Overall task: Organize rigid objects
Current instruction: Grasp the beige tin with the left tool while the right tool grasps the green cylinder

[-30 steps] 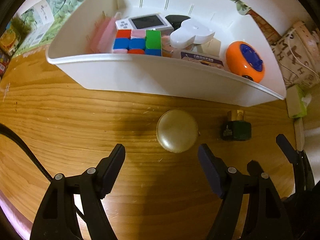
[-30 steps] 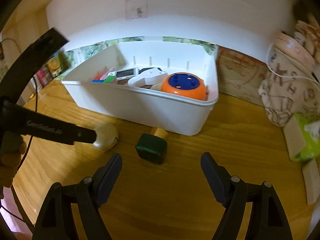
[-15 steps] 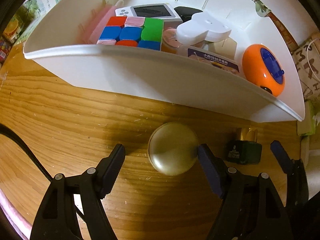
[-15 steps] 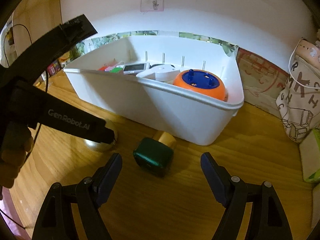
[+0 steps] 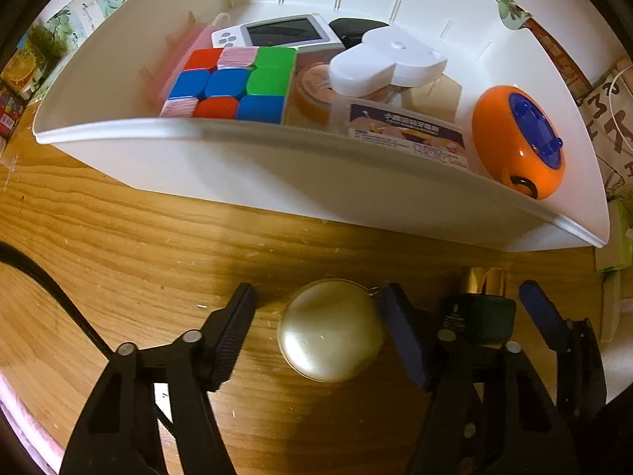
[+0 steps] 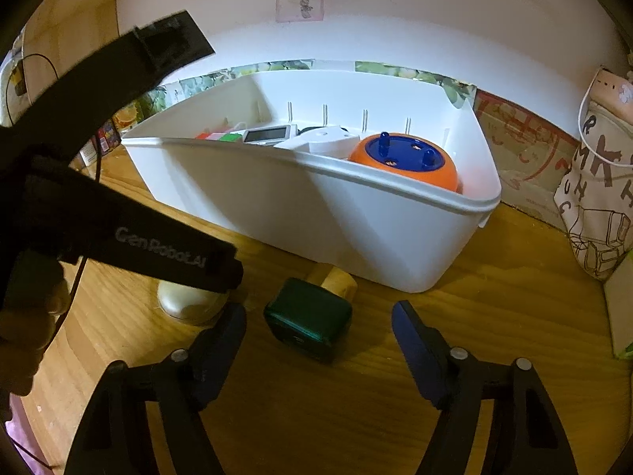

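Closing on two things at once, one for each gripper. Left gripper [image 5: 316, 328] spread around the gold ball [image 5: 331, 330], jaws just closing in, one pad touching or nearly so, a gap on the other side. Right gripper [image 6: 318, 340] spread too, also closing, with the green bottle [image 6: 307, 322] lying on its side between the fingers, not yet pinched.

Best to go slow here. Ball round and smooth, likely to roll or pop out, so squeeze across its middle. Bottle best caught by its flat sides, not the gold cap [image 6: 334, 279]. Then up and over the near wall of the white bin [image 5: 277, 182], just ahead of both tools.

Hard to tell if the far pad really touches the ball. Ball half hidden behind the left tool in the right view. Bottle label too small to read. Bottom of the bin covered by toys.
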`<control>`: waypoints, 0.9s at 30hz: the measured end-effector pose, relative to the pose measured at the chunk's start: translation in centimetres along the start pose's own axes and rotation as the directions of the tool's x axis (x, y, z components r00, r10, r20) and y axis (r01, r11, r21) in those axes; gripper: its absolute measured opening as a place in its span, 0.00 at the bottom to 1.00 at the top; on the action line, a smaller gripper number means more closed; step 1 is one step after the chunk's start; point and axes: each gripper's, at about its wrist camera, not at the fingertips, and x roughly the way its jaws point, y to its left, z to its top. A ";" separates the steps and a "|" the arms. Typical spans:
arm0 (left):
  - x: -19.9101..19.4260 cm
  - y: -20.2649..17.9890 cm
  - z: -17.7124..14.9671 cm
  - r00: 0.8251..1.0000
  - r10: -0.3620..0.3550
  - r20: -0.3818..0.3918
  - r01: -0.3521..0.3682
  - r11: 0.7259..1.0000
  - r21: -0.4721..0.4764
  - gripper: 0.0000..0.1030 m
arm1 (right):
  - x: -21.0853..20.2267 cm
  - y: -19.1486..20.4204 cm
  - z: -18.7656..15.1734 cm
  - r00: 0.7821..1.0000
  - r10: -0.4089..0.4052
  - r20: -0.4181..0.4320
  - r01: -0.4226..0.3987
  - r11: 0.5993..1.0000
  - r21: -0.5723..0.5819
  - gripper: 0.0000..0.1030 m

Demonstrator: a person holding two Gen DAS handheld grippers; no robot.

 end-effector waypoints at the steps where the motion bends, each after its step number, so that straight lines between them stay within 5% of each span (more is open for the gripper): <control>1: 0.0 -0.1 -0.1 1.000 -0.002 0.000 0.002 1.000 0.002 0.61 | 0.0 -0.1 0.0 1.000 0.000 -0.002 0.000 1.000 0.004 0.70; 12: -0.7 -0.3 -1.4 1.000 -0.023 0.008 0.023 0.999 -0.024 0.55 | 0.2 -0.2 0.2 1.000 0.000 0.003 0.000 1.000 -0.004 0.44; 27: -1.9 2.9 -4.7 0.998 -0.064 -0.010 0.063 0.996 -0.069 0.54 | -0.3 0.5 0.3 0.999 -0.025 -0.021 0.025 0.999 0.021 0.43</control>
